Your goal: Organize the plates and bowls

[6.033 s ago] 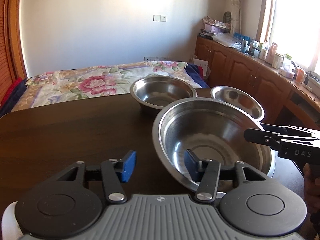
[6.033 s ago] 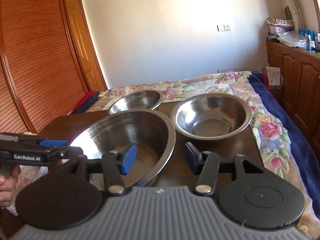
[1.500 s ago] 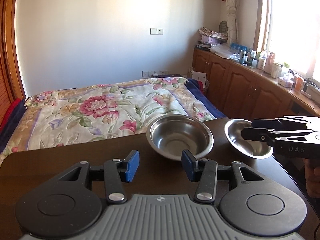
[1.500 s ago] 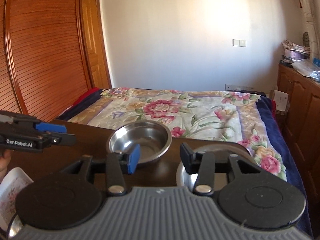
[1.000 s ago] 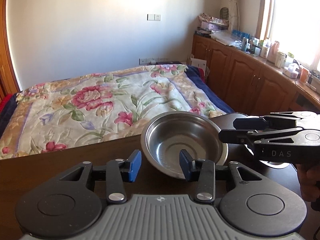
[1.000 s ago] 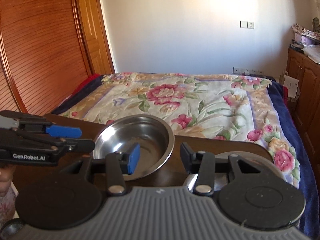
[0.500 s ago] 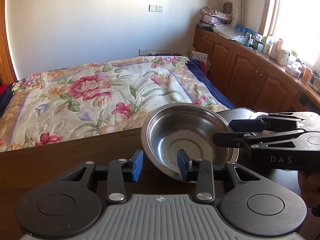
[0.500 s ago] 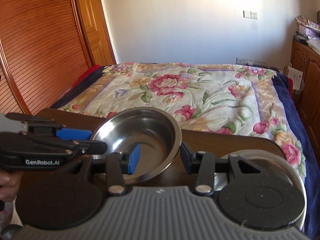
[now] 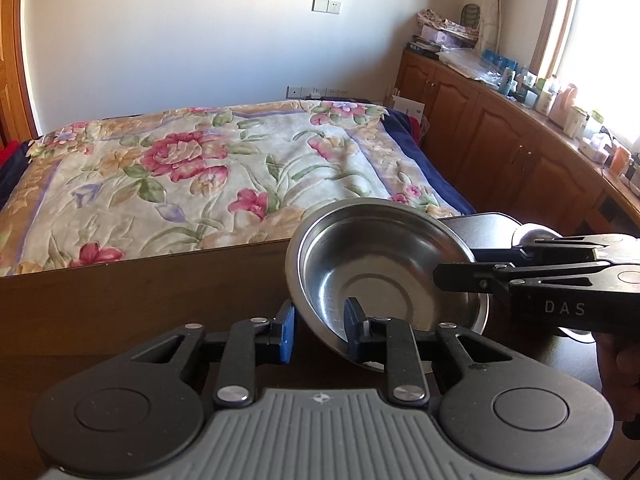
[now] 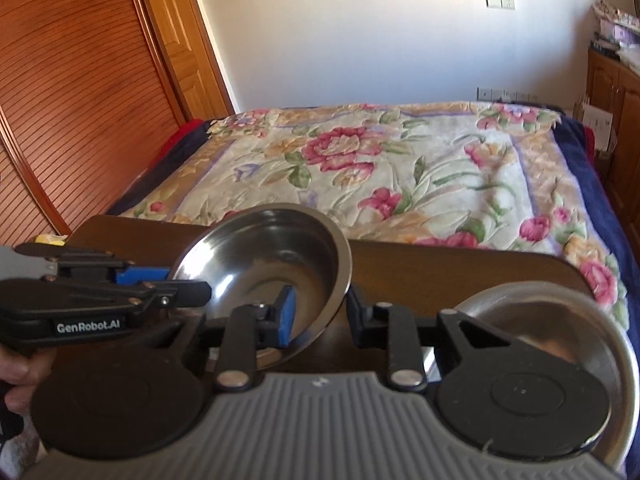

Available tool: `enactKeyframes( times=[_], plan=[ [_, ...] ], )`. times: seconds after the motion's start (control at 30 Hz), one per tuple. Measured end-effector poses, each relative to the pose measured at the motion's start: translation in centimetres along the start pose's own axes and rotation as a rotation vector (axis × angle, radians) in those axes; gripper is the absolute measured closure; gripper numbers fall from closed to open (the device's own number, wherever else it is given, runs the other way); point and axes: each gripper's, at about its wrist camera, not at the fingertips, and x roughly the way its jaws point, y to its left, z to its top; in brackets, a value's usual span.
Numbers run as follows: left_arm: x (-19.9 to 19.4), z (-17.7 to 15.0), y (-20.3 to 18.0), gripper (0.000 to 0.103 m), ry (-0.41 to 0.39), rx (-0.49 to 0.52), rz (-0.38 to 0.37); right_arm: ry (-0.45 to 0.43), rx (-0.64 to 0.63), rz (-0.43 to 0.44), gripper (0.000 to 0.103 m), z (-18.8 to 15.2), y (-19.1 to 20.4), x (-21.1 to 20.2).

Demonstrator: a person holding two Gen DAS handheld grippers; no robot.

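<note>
A steel bowl (image 9: 384, 276) hangs tilted just above the dark wooden table (image 9: 140, 300). My left gripper (image 9: 320, 328) is shut on the bowl's near rim, one pad outside the wall and one inside. In the right wrist view the same bowl (image 10: 272, 264) has its right rim between the pads of my right gripper (image 10: 320, 312), which is shut on it. Each gripper shows in the other's view: the right gripper (image 9: 456, 266) at the bowl's far side, the left gripper (image 10: 180, 284) at its left edge. A second steel bowl (image 10: 560, 316) rests on the table at the right, partly hidden by the gripper body.
A bed with a floral cover (image 9: 200, 172) lies straight beyond the table's far edge. Wooden cabinets (image 9: 520, 152) with bottles on top run along the right wall. A slatted wooden door (image 10: 80, 100) stands at the left. A hand (image 10: 16, 372) holds the left gripper.
Both grippers have moved in on the smaller bowl from opposite sides and their fingers have narrowed onto its rim. The bowl has tipped up off the table.
</note>
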Motion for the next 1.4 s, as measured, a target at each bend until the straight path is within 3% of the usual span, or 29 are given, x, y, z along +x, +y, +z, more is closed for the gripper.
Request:
enactKeyframes(
  times=[0.17, 0.73, 1.4],
  plan=[
    [-0.6, 0.1, 0.5, 0.081, 0.026, -0.027, -0.011, 0.011, 0.003, -0.006, 0.082, -0.2, 0.5, -0.1],
    [-8.6, -0.5, -1.7, 0.081, -0.104, 0.026, -0.032, -0.135, 0.017, 0.010, 0.089, 0.4, 2.2, -7.2],
    [-15.0, -6.4, -3.4, 0.081, -0.136, 0.033, -0.103, -0.162, 0.072, 0.001, 0.092, -4.4, 4.1, -11.5]
  ],
)
